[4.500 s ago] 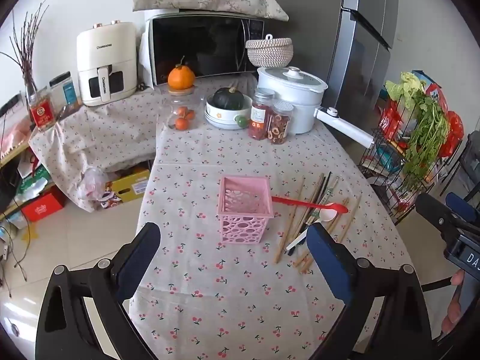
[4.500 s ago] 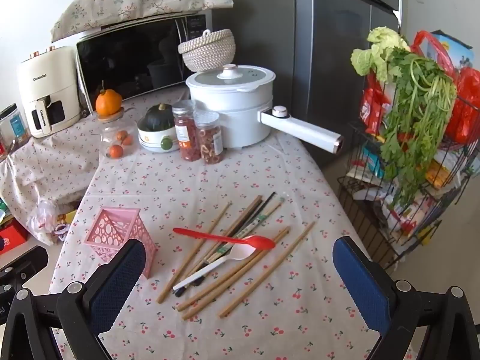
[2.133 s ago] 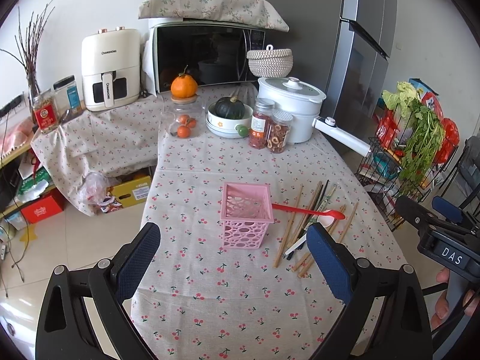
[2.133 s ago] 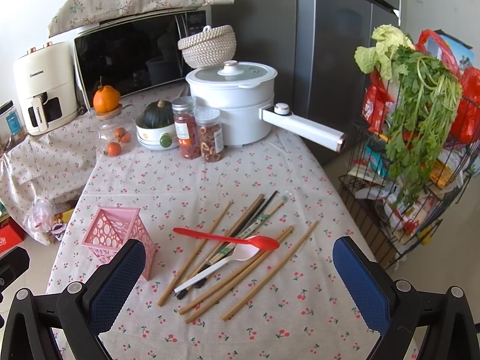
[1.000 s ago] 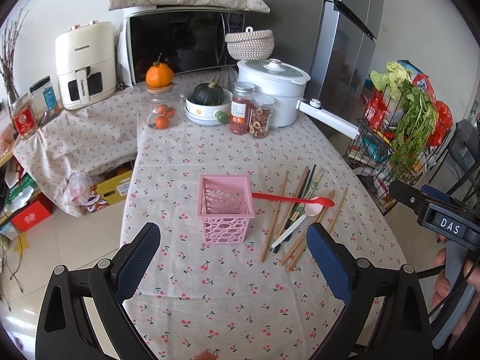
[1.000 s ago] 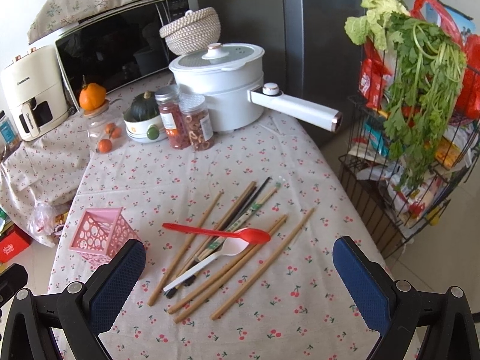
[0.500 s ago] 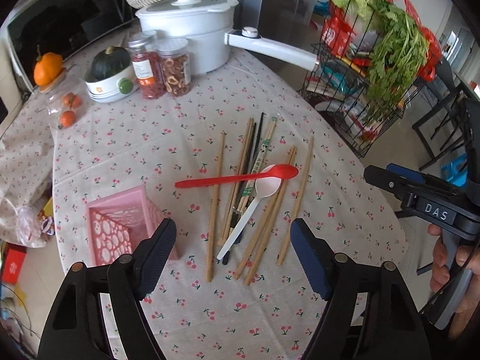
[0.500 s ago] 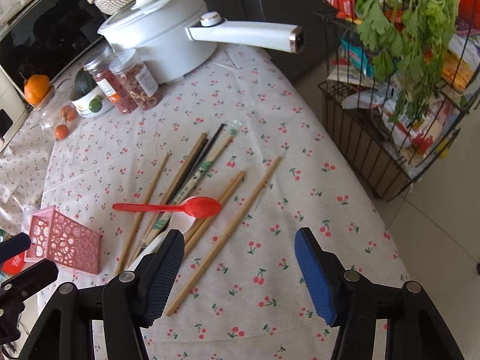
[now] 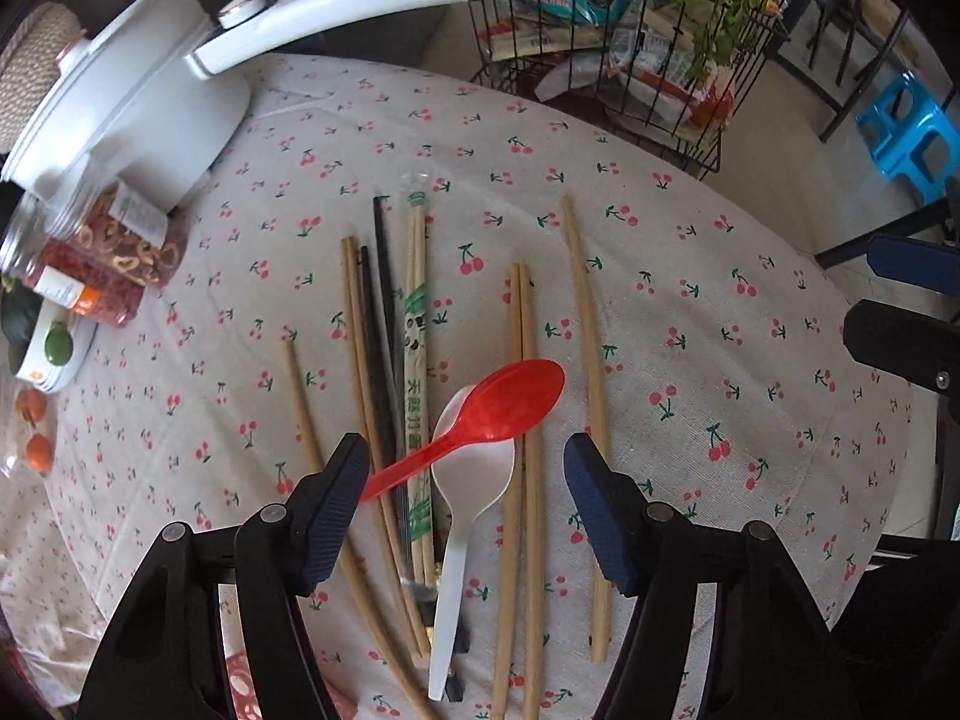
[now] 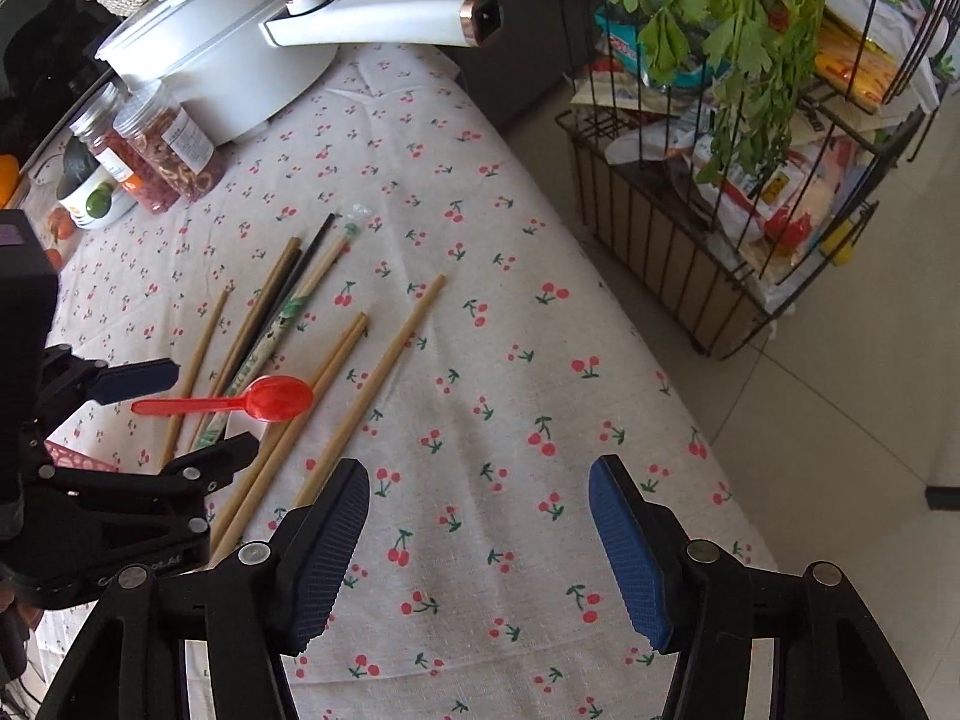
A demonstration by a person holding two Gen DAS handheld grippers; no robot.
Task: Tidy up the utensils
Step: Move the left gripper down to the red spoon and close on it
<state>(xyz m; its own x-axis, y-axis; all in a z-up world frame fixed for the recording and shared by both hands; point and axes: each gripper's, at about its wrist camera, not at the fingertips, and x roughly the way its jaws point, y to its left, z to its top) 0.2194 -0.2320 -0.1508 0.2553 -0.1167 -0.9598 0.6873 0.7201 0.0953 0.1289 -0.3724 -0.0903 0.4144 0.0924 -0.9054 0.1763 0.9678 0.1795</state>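
Both tongs have dropped toward the utensils; left gripper (image 9: 465, 483) gapes astride the red spoon (image 9: 480, 417), ready to grasp; right gripper (image 10: 477, 531) hovers open beside.

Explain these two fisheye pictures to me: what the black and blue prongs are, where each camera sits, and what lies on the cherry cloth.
The prongs are hand-held grabbers, one in each of a person's hands, each with a camera looking out along its two blue-padded fingers.

In the left camera's picture, the left gripper is open above a red spoon that lies across a white spoon, among loose chopsticks on the tablecloth.

In the right camera's picture, the right gripper is open over bare cloth beside the chopsticks. A white pot and jars stand at the far end.

Neither gripper holds anything.
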